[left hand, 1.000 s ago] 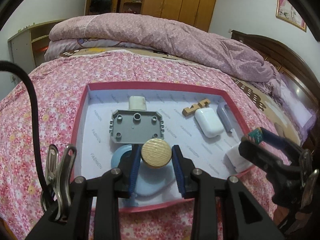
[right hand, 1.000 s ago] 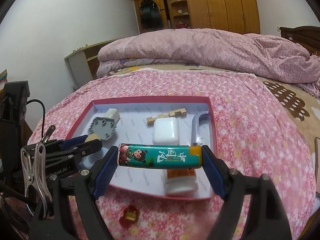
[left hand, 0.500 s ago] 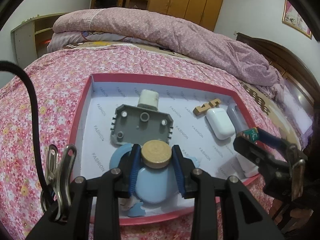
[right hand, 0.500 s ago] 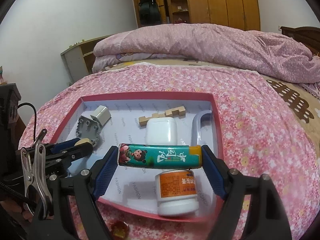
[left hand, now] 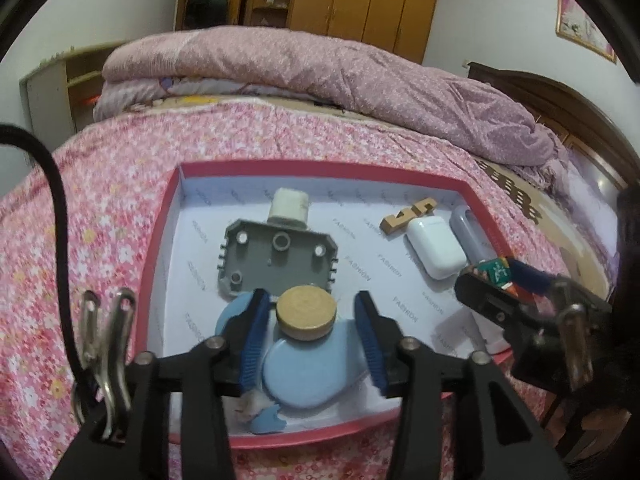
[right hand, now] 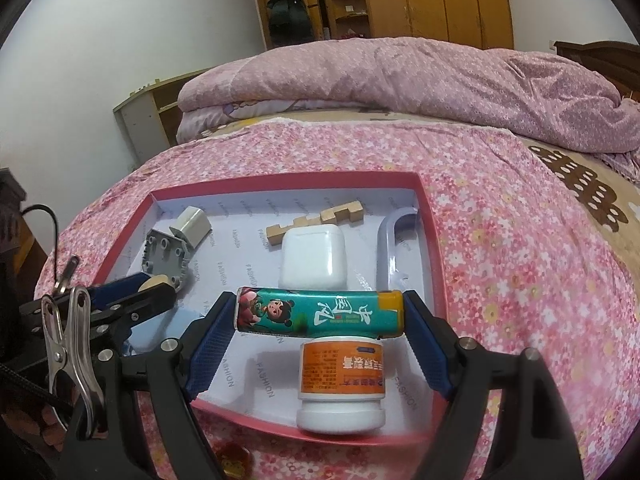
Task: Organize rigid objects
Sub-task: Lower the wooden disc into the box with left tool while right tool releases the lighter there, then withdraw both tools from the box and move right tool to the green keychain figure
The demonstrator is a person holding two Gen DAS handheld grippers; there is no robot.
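Observation:
A red-rimmed shallow box [left hand: 166, 216] [right hand: 430, 240] lies on the pink floral bed. My left gripper [left hand: 310, 340] is open around a round wooden disc [left hand: 306, 316] that rests on a blue plastic piece [left hand: 304, 376] in the box; the pads stand apart from the disc. My right gripper [right hand: 318, 334] is shut on a teal cartoon-printed lighter [right hand: 320, 314], held crosswise above the box's near right part, over a white bottle with an orange label [right hand: 342, 384]. In the left wrist view the right gripper's tip with the lighter's end [left hand: 496, 272] shows at the right.
In the box lie a grey plastic housing with a white cap [left hand: 276, 258] [right hand: 166, 256], a white earbud case [left hand: 436, 246] [right hand: 314, 254], a wooden puzzle piece [left hand: 408, 218] [right hand: 316, 220] and a grey U-shaped clip [right hand: 394, 244]. A small red item [right hand: 234, 458] lies on the bedspread. A rolled quilt [right hand: 400, 76] lies behind.
My left gripper has opened and let go of the wooden disc, which now rests on the blue piece. My right gripper has carried the lighter forward over the box.

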